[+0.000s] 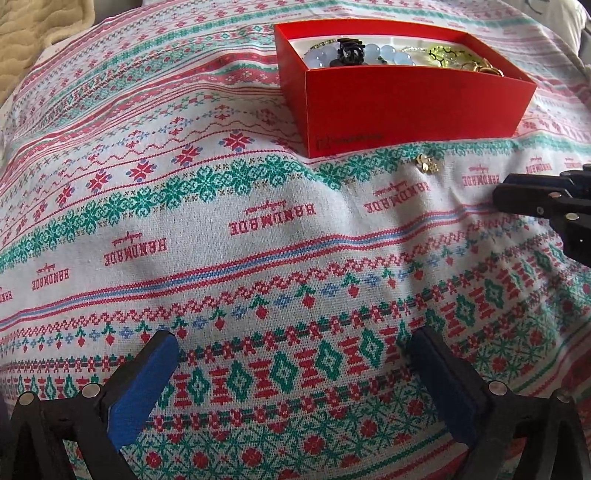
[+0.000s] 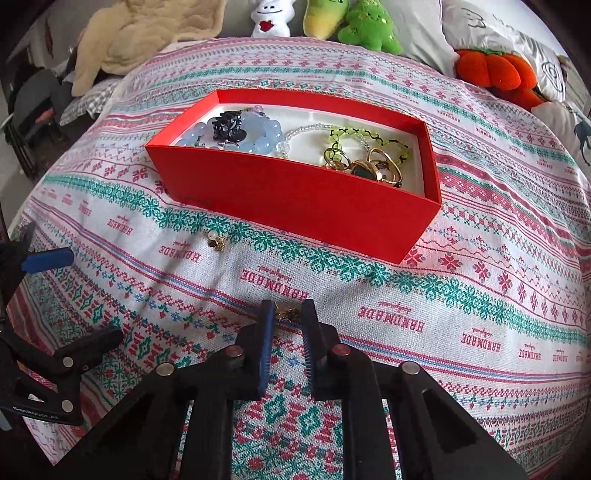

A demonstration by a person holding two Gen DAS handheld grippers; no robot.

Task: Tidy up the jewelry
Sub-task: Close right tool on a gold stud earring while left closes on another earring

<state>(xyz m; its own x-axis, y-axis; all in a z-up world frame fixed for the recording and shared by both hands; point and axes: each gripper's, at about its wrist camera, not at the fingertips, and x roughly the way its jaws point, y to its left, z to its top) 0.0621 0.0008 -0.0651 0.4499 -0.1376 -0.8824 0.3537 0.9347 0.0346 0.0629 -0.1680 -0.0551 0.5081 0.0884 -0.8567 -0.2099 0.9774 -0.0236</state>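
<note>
A red box [image 2: 295, 199] on the patterned cloth holds a blue bead bracelet [image 2: 264, 131], a black hair claw [image 2: 229, 125], a green bead string [image 2: 354, 134] and gold rings [image 2: 369, 166]; the box also shows in the left wrist view [image 1: 406, 110]. A small gold earring [image 2: 218, 240] lies on the cloth in front of the box, also in the left wrist view [image 1: 428, 162]. My right gripper [image 2: 288, 314] has its jaws narrowly apart around a small gold piece [image 2: 288, 314] at the tips. My left gripper [image 1: 291, 354] is open and empty above the cloth.
The patterned cloth [image 2: 461, 295] covers a bed. Plush toys [image 2: 369, 26], an orange plush [image 2: 495, 74] and pillows [image 2: 509, 40] lie at the far edge. A cream blanket [image 2: 147, 33] lies at the far left. The left gripper shows at the left edge of the right wrist view [image 2: 48, 258].
</note>
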